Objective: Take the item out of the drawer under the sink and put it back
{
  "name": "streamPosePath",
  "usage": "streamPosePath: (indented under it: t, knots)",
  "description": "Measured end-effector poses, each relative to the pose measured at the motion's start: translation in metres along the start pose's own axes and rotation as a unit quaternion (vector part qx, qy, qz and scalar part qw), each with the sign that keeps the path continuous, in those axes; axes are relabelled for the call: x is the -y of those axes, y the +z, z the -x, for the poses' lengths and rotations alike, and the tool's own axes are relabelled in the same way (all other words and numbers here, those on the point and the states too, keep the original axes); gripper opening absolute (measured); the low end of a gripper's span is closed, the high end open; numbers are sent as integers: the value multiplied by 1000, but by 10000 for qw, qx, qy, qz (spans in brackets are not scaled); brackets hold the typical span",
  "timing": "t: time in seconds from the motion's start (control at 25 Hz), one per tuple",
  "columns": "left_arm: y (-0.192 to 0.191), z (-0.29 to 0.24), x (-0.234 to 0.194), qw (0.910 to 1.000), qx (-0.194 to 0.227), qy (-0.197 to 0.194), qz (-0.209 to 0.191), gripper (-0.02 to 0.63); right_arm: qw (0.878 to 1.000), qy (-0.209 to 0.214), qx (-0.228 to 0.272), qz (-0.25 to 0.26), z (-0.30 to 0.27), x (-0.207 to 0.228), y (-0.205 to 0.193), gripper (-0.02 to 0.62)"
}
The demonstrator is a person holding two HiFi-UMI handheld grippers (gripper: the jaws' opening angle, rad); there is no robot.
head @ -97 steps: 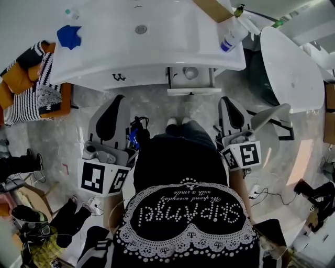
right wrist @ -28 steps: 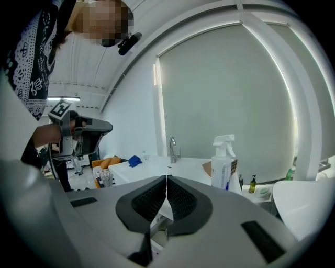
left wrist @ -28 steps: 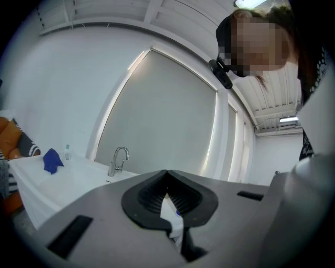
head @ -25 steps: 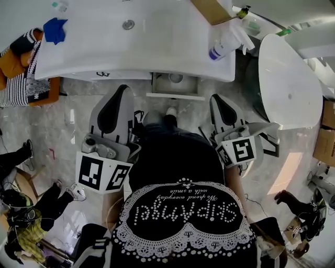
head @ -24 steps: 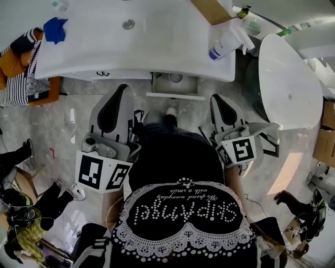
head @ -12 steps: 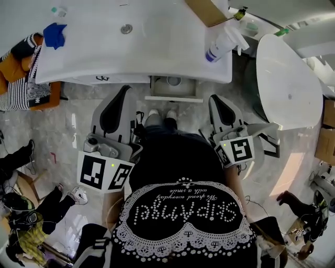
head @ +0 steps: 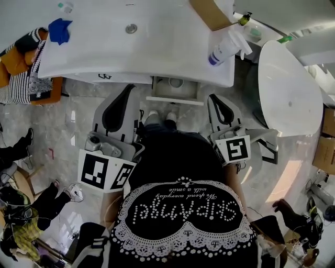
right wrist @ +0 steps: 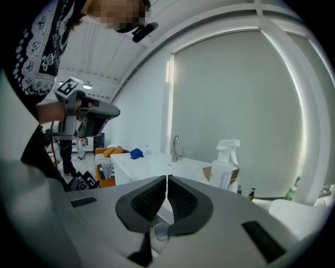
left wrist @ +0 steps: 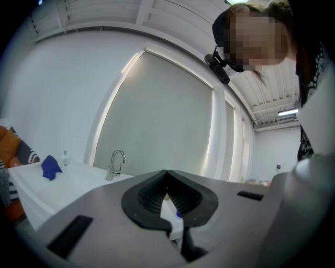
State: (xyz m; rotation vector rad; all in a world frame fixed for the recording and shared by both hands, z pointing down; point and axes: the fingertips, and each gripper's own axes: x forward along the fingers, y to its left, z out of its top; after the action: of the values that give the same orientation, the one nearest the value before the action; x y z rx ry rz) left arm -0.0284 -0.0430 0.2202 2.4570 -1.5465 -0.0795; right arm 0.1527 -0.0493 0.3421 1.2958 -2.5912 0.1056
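White sink surface [head: 172, 49] runs across in front of me. It carries a faucet [right wrist: 175, 146] at the back, a blue cloth [head: 59, 30] at its left end, and a spray bottle [head: 225, 49] beside a cardboard box [head: 208, 11] at its right end. Under it the drawer [head: 174, 98] stands pulled out toward me. The small cup [head: 176, 82] sits inside, near the back, close under the sink's edge.

My shoes [head: 159, 116] are planted just in front of the drawer's face, between my two tools. My left gripper [left wrist: 166, 174] hangs just left of the drawer, its fingers pressed together on nothing. My right gripper [right wrist: 167, 179] hangs just right of it, fingers also pressed together and empty. In the right gripper view the cup shows low behind them. Neither gripper touches the drawer or the cup.

To my right a round white table [head: 290, 89] stands near the sink. To my left an orange seat [head: 14, 58] with a striped cushion [head: 23, 86] stands against its end.
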Motion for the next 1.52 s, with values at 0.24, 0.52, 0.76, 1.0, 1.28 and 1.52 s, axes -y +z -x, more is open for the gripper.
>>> streamPosePath:
  t: [0.24,0.52,0.76,1.0,1.28,1.52]
  knots:
    - [3,3,-5,9999,72,150,1,3,9862,633,-780,1315,-30,-18,-30,21]
    - [0,2,-2,9997,23,222,-25,3,9522,1407,-1534,2236,-64,-38,-81,23]
    - [-5,-3,1,9998,-80,192,29,3,9233,1988,-2153,2482,-88,-53,-123,29]
    - [-8,0,-12,9989,-209,405,111,3,8857,2310,-2613,3063,-107,-63,-168,58]
    - [-14,3,-21,9975,-330,595,192,3,8384,2304,-3054,3883,-124,-57,-220,60]
    - [-16,4,-30,9959,-415,765,262,3,8087,2420,-3370,4171,-132,-56,-251,60]
